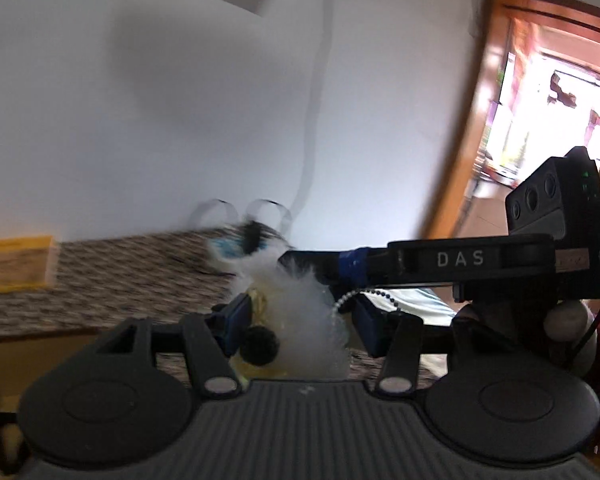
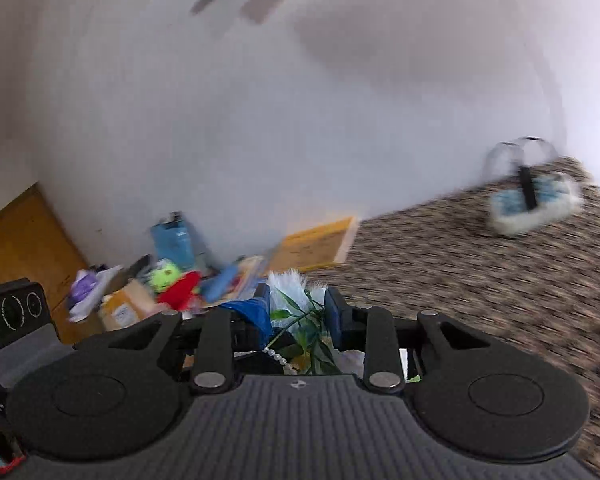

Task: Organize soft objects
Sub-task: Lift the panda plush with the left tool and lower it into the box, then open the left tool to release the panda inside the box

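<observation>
While both views are blurred by motion, a white fluffy toy (image 1: pixel 300 312) is seen pinched in the nearly closed left claw (image 1: pixel 296 320), and a leafy fabric bundle (image 2: pixel 296 316) is clamped in the right claw (image 2: pixel 298 312). A basket (image 2: pixel 534 204) is seen far off on the patterned bedspread (image 2: pixel 480 280). Loose fur could slip free mid-swing.
</observation>
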